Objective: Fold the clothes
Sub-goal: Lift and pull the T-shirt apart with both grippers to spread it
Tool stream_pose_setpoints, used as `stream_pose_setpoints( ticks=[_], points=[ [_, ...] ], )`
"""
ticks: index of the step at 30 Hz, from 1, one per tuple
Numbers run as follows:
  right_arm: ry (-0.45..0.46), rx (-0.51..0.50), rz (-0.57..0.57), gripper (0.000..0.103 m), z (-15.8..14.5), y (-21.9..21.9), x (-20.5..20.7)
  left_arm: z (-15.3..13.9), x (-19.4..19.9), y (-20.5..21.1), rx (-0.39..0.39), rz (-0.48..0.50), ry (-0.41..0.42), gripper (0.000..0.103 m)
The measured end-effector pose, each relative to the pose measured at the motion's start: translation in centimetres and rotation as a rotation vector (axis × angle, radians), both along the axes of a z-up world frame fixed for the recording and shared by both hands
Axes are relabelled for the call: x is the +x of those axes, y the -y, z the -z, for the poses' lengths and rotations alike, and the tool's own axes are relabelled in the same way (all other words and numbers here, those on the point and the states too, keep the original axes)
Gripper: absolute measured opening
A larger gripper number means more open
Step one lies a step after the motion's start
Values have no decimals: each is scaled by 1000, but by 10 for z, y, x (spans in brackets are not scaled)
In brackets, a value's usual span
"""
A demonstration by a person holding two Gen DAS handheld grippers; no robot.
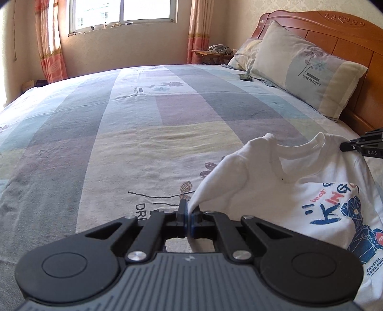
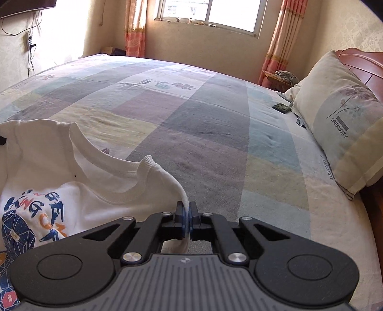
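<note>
Over the near edge of the bed point(image 1: 143, 119), in the left wrist view, the left gripper point(image 1: 190, 213) has its jaws pressed together on a pinch of white T-shirt point(image 1: 299, 181) at one shoulder. The cloth rises from the pads in a taut cone toward the ribbed collar, which hangs open between the two held shoulders. The printed chest, with blue and orange lettering and a dark blue geometric figure, drapes down to the right of the tool and lies partly on the patchwork bedsheet. At the far right edge the black tip of the right gripper point(image 1: 352, 146) touches the other shoulder. Beyond the shirt, a pillow point(image 1: 308, 69) marked DREAMCITY leans on the wooden headboard point(image 1: 335, 36), with a second pillow behind it and a small dark remote point(image 1: 246, 77) just beside them. A window point(image 1: 119, 12) and orange curtains stand at the far wall. Nothing lies between the tool and the shirt.

In the right wrist view, the right gripper point(image 2: 186, 213) is likewise closed tight on a narrow twist of the white T-shirt point(image 2: 83, 186), which runs up and left from the pads to the collar. The printed front falls to the left of the tool. The bedsheet point(image 2: 203, 134) stretches ahead, the pillow point(image 2: 340, 124) and remote point(image 2: 282, 107) to the right, and a nightstand point(image 2: 275, 80) with a grey bundle in the far corner.
</note>
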State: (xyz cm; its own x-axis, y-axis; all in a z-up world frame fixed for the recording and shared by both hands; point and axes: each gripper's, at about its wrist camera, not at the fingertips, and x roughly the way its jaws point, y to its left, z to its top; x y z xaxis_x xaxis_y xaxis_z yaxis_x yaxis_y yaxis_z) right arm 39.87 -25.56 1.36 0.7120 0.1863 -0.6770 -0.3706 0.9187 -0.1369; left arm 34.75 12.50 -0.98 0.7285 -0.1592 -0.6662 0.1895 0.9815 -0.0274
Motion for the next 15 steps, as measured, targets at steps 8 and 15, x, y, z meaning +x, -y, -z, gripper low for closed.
stream_pose_setpoints(
  ticks=[8,15],
  points=[
    [-40,-38,25,6,43,-34,66,22,14,-17,-11,-73,-34,1],
    [-129,-17,31,11,71,-44,77,54,29,-22,-30,-65,-194,9]
  ],
)
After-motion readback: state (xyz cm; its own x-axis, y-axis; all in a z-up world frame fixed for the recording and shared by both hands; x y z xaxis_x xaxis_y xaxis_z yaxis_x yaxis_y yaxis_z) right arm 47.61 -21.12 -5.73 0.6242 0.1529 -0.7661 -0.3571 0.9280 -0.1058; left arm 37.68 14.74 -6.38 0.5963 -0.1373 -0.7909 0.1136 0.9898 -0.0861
